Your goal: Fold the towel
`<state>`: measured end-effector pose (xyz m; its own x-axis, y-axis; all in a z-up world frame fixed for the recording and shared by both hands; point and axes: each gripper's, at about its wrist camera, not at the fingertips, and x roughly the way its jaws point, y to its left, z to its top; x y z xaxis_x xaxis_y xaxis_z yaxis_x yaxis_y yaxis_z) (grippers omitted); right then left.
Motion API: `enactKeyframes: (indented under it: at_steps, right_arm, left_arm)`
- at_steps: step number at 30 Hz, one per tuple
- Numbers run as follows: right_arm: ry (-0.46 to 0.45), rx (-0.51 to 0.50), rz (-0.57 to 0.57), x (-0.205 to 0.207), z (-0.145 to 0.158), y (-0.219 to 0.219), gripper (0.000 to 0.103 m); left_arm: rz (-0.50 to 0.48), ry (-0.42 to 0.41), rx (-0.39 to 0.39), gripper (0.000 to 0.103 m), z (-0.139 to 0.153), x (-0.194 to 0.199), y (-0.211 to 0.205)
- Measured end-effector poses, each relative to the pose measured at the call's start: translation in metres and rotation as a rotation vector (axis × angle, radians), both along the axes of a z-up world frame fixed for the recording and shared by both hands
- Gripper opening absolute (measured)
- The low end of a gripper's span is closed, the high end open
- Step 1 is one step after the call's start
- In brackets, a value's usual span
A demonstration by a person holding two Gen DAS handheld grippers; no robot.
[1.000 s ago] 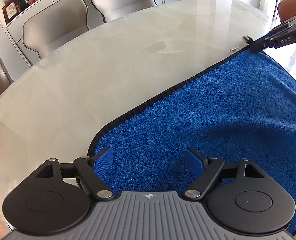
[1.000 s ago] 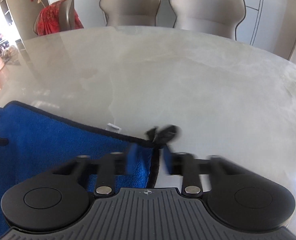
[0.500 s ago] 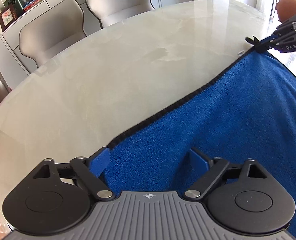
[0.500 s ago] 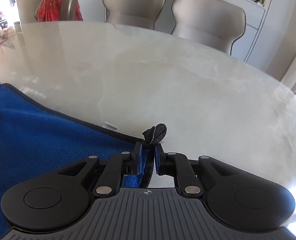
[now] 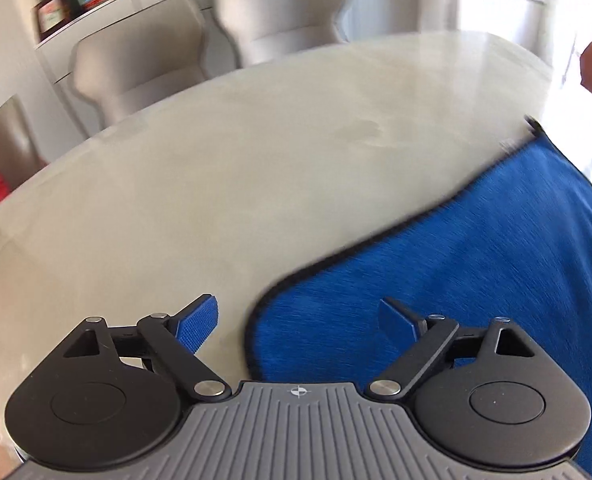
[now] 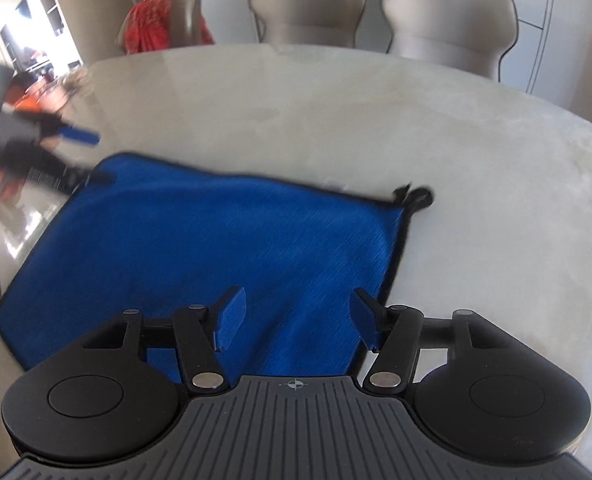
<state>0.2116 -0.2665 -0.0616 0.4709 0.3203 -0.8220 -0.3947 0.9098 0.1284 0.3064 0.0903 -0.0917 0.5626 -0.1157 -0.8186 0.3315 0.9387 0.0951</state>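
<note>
Lying flat on the pale marble table (image 6: 476, 152), the blue towel (image 6: 232, 248) with its black-stitched border spreads out just ahead of and beneath the right gripper (image 6: 294, 320), whose blue-padded fingers (image 6: 230, 322) stand well apart with nothing between them, hovering over the towel's near right portion. The towel's right edge runs forward from beside the right-hand finger to a far corner, where a small black hanging loop (image 6: 416, 196) rests on the table, and a tiny white tag (image 6: 334, 184) peeks out along the far edge a little to the left of it. From the left wrist view, the same towel (image 5: 476, 264) fills the area ahead and to the right of the left gripper (image 5: 298, 320), which is likewise spread wide and holds nothing; its left finger (image 5: 198, 324) sits over bare table (image 5: 216, 168), its right one over the cloth, and the towel's rounded near corner lies between them. In the right wrist view the left gripper (image 6: 78, 156) appears blurred at the towel's far left corner; whether it touches the cloth cannot be told. Beyond the table stand beige upholstered chairs (image 6: 448, 20), one of them, off to the left, draped with a red cloth (image 6: 152, 24), and white cabinets (image 6: 536, 32) line the wall behind.
</note>
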Motion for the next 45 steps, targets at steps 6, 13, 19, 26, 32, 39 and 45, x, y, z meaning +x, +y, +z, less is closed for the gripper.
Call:
enactKeyframes:
  at_steps: [6,13,19,26,32,39,45]
  right_arm:
    - [0.051,0.031,-0.023,-0.015,-0.012,0.001,0.059]
    - [0.049,0.048,-0.043,-0.013,-0.01,-0.001,0.059]
    - [0.052,0.052,-0.038,-0.011,-0.012,-0.001,0.059]
    - [0.047,0.062,-0.024,-0.011,-0.011,0.002,0.059]
    - [0.054,0.064,-0.021,-0.01,-0.013,0.001,0.059]
    - [0.049,0.067,-0.018,-0.01,-0.011,0.001,0.059]
    - [0.053,0.066,-0.027,-0.015,-0.008,-0.002,0.059]
  left_arm:
    - [0.03,0.084,-0.021,0.07,-0.007,0.019,0.014]
    - [0.009,0.12,-0.024,0.07,-0.02,0.02,0.007]
    - [-0.011,0.132,-0.059,0.034,-0.022,0.019,0.007]
    - [0.0,0.088,0.02,0.002,-0.017,0.017,0.0]
    - [0.004,0.084,0.046,0.002,-0.02,0.015,0.005]
    - [0.013,0.075,0.055,0.002,-0.023,0.018,0.002]
    - [0.024,0.064,0.071,0.011,-0.023,0.007,0.0]
